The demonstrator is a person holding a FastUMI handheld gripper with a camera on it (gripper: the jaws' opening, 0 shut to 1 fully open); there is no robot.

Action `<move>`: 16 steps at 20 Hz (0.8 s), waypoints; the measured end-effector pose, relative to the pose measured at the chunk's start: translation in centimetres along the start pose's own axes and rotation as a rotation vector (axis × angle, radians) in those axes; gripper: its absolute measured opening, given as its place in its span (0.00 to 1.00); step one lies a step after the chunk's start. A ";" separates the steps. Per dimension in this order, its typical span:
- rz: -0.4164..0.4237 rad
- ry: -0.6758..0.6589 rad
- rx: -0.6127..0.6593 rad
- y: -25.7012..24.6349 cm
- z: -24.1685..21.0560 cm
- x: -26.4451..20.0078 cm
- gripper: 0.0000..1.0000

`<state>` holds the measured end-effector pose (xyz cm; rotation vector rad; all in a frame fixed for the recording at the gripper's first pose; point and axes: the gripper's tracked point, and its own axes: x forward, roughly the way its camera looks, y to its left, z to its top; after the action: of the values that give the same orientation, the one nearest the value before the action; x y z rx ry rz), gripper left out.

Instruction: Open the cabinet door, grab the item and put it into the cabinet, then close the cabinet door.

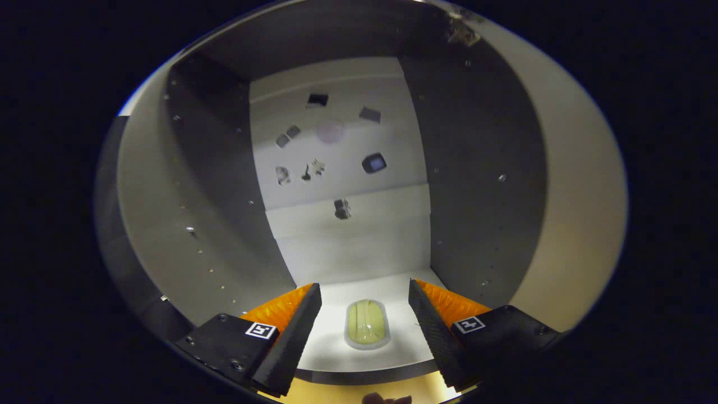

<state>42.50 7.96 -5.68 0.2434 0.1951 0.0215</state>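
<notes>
I look straight into the open cabinet (pixel 348 235), a white box with grey side walls. A small pale yellow-green oval item (pixel 367 324) with a whitish rim lies on the cabinet floor near the front edge. My gripper (pixel 364 314) stands open, with its fingertips on either side of the item and clear gaps between each finger and it. Neither finger touches the item. The cabinet door itself is out of sight.
The cabinet's back wall (pixel 336 146) carries several small dark stickers or marks. Grey side walls (pixel 224 213) close in left and right of the fingers. The floor's front lip (pixel 364 373) runs just under the fingertips, with a light wood surface below it.
</notes>
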 end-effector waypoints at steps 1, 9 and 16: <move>0.010 -0.043 -0.012 0.2 0.8 -1.5 0.98; 0.058 -0.136 -0.150 0.3 -0.9 -14.8 0.99; 0.007 -0.211 -0.156 -2.4 0.6 -26.3 0.98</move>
<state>16.78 4.32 -0.69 0.0900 -0.0172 0.0174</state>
